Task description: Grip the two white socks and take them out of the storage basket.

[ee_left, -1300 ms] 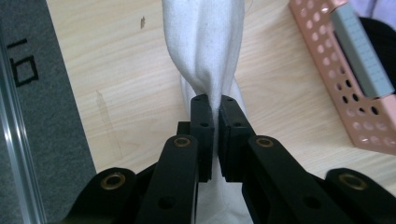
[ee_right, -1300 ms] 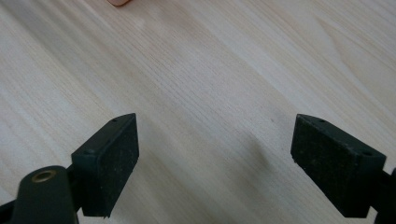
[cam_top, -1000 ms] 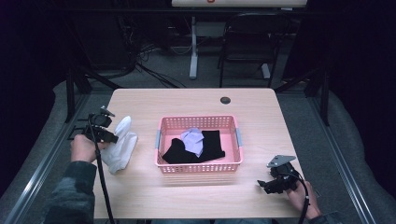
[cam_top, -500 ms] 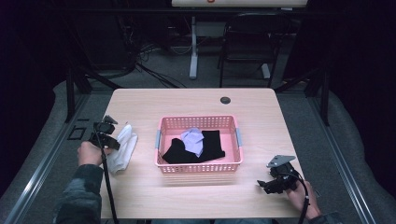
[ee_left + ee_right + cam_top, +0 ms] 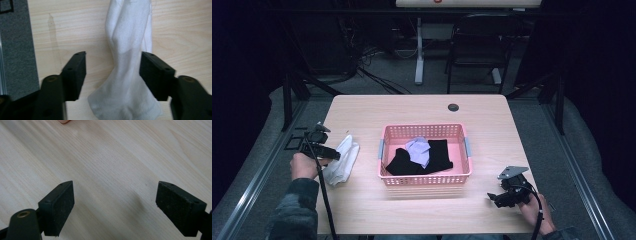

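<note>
A soft, creased white sock [image 5: 127,62] lies near the left edge of the pale wood-grain table [image 5: 412,107]. The left tool [image 5: 112,72] has just been opening, its jaws now parted astride the sock without pressing it. The right tool [image 5: 115,200] gapes wide, empty, over bare wood by the near right corner.

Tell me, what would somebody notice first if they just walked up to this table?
Probably the pink basket in the middle of the wooden table, with black clothes and a pale lilac cloth inside. Next, the white sock lying at the table's left edge, with the left gripper open around it.
</note>
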A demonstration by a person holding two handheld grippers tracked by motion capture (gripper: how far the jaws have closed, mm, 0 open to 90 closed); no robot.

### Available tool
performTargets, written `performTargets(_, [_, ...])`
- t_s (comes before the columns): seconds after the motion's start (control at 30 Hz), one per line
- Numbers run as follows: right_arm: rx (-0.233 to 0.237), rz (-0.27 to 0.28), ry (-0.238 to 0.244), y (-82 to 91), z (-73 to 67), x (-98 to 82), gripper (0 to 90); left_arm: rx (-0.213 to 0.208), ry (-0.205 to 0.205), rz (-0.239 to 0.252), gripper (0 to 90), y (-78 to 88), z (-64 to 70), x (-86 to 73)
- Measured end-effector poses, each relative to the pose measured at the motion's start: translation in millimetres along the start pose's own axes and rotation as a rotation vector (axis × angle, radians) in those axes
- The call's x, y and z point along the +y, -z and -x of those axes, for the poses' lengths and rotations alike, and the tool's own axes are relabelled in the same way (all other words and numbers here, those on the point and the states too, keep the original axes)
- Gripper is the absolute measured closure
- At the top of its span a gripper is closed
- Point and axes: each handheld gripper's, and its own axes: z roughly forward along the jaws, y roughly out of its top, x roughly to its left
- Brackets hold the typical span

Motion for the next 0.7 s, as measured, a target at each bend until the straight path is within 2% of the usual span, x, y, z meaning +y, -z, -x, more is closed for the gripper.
performTargets(0.13, [0.001,-0.002,0.003,0.6,0.5,0.2,14.5,-0.006,-0.004,0.045,22.7,14.8,0.6,-4.0])
performTargets(0.23, [0.004,0.0,-0.001,0.5,0.5,0.1,14.5,-0.009,-0.027,0.082,17.6,28.3,5.1,-7.9])
performTargets(0.3, [0.004,-0.001,-0.001,0.5,0.4,0.2,14.5,-0.018,-0.035,0.111,15.7,38.4,10.5,-11.7])
performTargets(0.53, [0.001,0.001,0.004,1.4,0.2,0.3,14.5,-0.032,-0.12,0.19,7.3,70.6,35.4,-30.6])
performTargets(0.7, [0.001,-0.003,0.004,1.3,0.1,0.2,14.5,-0.046,-0.139,0.229,4.1,81.2,50.2,-50.1])
